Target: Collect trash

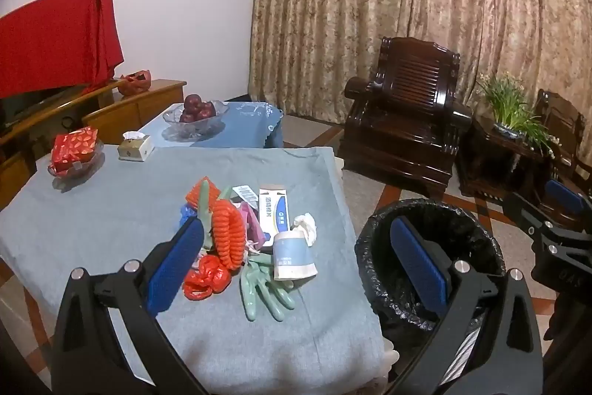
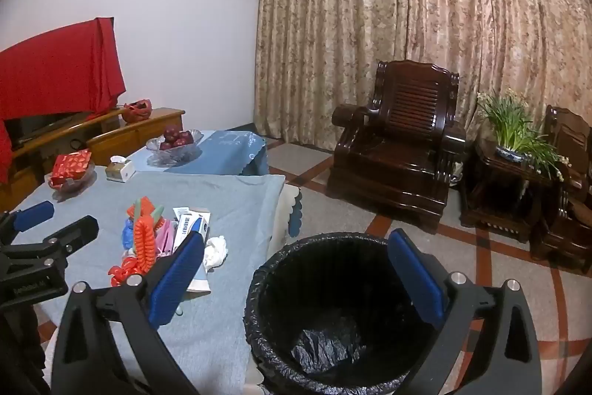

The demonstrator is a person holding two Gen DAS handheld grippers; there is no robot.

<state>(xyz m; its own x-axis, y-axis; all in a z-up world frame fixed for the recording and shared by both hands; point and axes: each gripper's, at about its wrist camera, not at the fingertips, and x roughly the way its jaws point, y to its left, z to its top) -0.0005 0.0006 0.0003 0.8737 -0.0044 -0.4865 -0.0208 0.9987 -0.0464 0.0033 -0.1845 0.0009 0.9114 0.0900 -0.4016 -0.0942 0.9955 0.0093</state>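
With both my left hand-held gripper [image 1: 296, 261] and right hand-held gripper [image 2: 296, 278] wide open and empty, nothing is collected yet: the trash pile [image 1: 236, 239] lies just ahead of the left, the lined bin [image 2: 333, 313] beneath the right, so next I judge a reach forward to pinch one piece.

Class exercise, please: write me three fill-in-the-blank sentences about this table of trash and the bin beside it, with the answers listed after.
1. The trash bin is lined with a ____ bag.
2. The glass bowl on the far table holds red ____.
3. The green rubber glove lies on the ____ tablecloth.
4. Both the left gripper and the right gripper are ____.

Answers: black; apples; grey; open
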